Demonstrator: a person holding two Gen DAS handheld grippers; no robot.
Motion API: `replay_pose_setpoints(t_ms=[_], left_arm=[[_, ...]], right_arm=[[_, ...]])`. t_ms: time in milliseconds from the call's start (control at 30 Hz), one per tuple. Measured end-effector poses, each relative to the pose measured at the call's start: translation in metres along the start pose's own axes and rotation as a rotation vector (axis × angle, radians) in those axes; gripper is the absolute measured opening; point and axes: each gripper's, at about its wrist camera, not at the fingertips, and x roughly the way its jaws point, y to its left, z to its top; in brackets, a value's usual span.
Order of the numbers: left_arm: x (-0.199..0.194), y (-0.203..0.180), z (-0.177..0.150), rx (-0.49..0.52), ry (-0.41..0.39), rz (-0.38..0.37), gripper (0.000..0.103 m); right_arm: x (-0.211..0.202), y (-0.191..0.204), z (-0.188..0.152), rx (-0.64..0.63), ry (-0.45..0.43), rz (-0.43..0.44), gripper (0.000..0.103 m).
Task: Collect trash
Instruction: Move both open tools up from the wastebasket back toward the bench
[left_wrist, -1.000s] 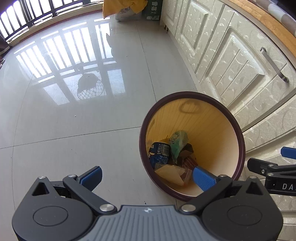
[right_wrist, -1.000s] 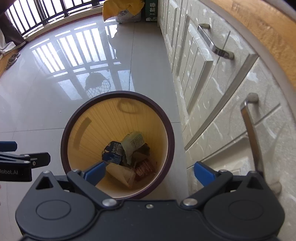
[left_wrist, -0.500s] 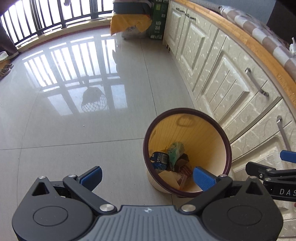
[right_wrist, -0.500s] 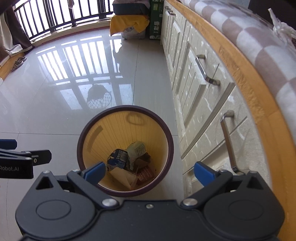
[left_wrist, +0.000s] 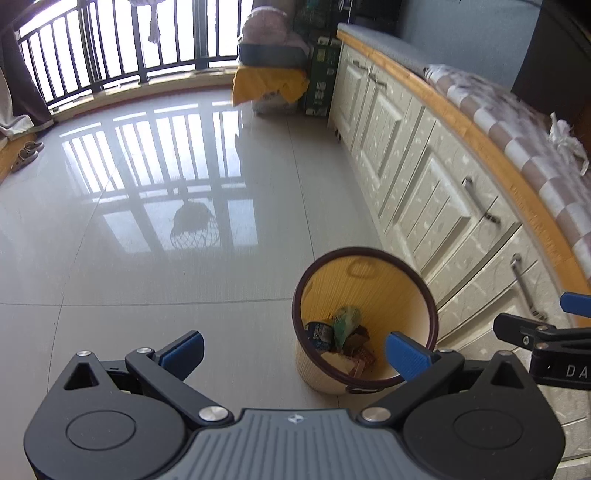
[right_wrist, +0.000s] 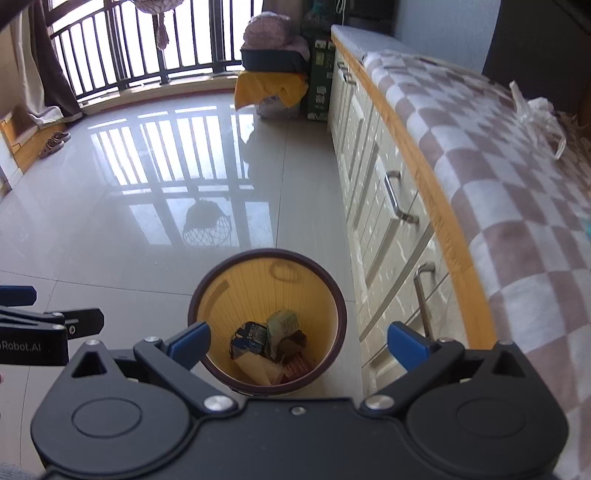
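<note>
Bin (left_wrist: 364, 384) reads much smaller in both wrist views than 0.5 s and 1 s ago, so I've pulled both grippers up and back from it. Left gripper (left_wrist: 293, 352) is spread wide with nothing between the blue pads; same for right gripper (right_wrist: 297, 341), wide and empty. No change in opening across the frames.

Trash (right_wrist: 271, 343) sits at the bottom of the round bin: a blue wrapper, a green-and-white packet, dark reddish scraps, a tan paper piece. Layout looks the same as before. Bin stands on the tiled floor (left_wrist: 147, 236), near the cream cabinet fronts (left_wrist: 424, 177), same spot.

Now in frame and not a second ago: full balcony railing (right_wrist: 147, 48), checked cloth (right_wrist: 498, 166) over the cabinet top, and a crumpled white plastic bag (right_wrist: 535, 114) lying on that cloth. I see each gripper's arm at the edge of the other's view.
</note>
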Motion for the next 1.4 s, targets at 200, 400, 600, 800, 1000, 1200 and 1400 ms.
replay_pose_setpoints(t_ms=[200,400,600,800,1000,1200,1400], left_arm=[[-0.049,-0.008,0.009,0.005,-0.107,-0.015,0.103],[-0.089,-0.028,0.019,0.021,-0.207,-0.040,0.103],[-0.119,-0.067,0.025,0.034,-0.341,-0.098,0.103],[-0.124,-0.122,0.025,0.091,-0.398,-0.191,0.103],[-0.120,-0.174,0.019,0.151,-0.424,-0.271,0.103],[-0.112,-0.236,0.016,0.239,-0.453,-0.339,0.103],[-0.096,-0.291,0.015,0.279,-0.445,-0.423,0.103]], right_arm=[[-0.047,-0.003,0.007,0.000,-0.094,0.010,0.103],[-0.095,-0.023,0.009,0.026,-0.196,-0.016,0.103],[-0.136,-0.061,0.004,0.061,-0.295,-0.060,0.103],[-0.165,-0.106,-0.007,0.083,-0.375,-0.130,0.103],[-0.179,-0.166,-0.022,0.111,-0.431,-0.202,0.103],[-0.174,-0.224,-0.037,0.154,-0.462,-0.307,0.103],[-0.155,-0.270,-0.046,0.161,-0.514,-0.424,0.101]])
